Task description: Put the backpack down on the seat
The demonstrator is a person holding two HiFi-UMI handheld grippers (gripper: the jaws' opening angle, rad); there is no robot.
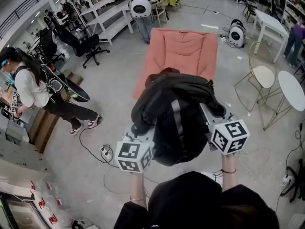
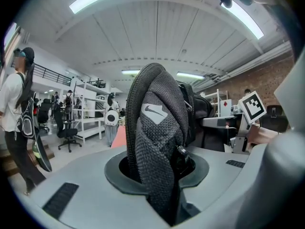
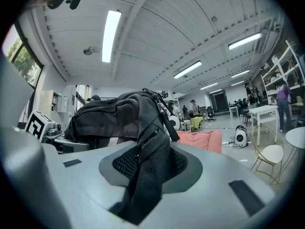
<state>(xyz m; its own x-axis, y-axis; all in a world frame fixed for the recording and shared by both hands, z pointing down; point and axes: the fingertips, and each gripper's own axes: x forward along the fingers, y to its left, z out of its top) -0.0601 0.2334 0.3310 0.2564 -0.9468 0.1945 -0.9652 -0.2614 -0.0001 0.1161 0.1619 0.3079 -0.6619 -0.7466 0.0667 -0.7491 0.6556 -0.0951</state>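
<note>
Head view: limp black backpack (image 1: 178,123), mesh straps pinched in left gripper (image 1: 141,135) and right gripper (image 1: 210,117)

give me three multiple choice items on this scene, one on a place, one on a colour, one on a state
1. Where is the backpack relative to the seat?
A) lying on it
B) held in the air before it
C) under it

2. What colour is the seat?
A) salmon pink
B) blue
C) green

3. How are the left gripper and right gripper?
A) both open, empty
B) each shut on the backpack
C) only one holding

Key:
1 B, it hangs between the grippers, with the seat beyond.
2 A, the cushion is pink.
3 B, each gripper view shows black mesh pinched in the jaws.
</note>
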